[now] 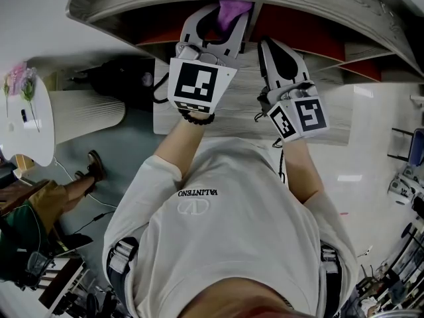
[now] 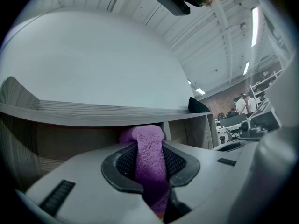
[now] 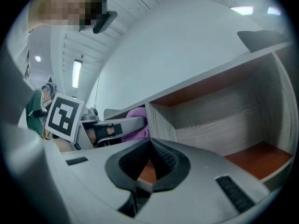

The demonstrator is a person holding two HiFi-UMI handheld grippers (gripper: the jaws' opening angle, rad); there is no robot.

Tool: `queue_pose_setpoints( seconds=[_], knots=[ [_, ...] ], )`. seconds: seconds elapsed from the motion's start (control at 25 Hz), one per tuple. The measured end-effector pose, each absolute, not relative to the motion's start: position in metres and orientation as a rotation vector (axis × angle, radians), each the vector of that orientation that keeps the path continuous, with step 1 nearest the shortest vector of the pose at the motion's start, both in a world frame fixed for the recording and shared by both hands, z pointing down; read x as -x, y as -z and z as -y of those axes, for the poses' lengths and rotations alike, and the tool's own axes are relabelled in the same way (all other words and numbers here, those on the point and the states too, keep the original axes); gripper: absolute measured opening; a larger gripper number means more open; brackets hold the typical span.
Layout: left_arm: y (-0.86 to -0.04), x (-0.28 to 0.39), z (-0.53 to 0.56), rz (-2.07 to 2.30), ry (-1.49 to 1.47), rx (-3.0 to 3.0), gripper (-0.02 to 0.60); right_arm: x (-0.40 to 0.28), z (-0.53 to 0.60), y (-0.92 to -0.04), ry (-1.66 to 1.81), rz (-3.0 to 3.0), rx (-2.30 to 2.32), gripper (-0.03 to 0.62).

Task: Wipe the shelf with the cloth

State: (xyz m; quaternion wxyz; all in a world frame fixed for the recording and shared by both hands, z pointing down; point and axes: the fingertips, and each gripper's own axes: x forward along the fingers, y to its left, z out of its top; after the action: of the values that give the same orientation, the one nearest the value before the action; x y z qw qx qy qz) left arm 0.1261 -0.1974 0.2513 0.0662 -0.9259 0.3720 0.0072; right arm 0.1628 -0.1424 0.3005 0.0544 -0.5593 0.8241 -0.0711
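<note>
A purple cloth (image 1: 233,8) is pinched in my left gripper (image 1: 225,20), which reaches into the upper left compartment of the pale wood shelf (image 1: 318,128). In the left gripper view the cloth (image 2: 150,160) fills the gap between the jaws of the left gripper (image 2: 149,146) and bulges out toward the shelf's top board (image 2: 93,111). My right gripper (image 1: 266,45) hovers beside it to the right, shut with nothing held. In the right gripper view the right gripper (image 3: 150,140) faces a compartment with an orange-brown floor (image 3: 261,157); the cloth (image 3: 138,119) shows beyond the divider (image 3: 161,122).
A round white table (image 1: 41,134) with flowers stands at the far left, next to a ribbed white cylinder (image 1: 89,114) and a black bag (image 1: 126,78). A seated person's leg (image 1: 69,191) is at the lower left. People (image 2: 245,104) stand in the distance.
</note>
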Motion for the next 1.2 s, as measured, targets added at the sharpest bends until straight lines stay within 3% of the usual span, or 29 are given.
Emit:
queue_pose_setpoints(
  seconds=[1.2],
  knots=[
    [-0.246,-0.091,0.206,-1.215,-0.098,2.772,0.089,-0.145,0.143,-0.31,0.24,-2.538,1.693,-0.002]
  ],
)
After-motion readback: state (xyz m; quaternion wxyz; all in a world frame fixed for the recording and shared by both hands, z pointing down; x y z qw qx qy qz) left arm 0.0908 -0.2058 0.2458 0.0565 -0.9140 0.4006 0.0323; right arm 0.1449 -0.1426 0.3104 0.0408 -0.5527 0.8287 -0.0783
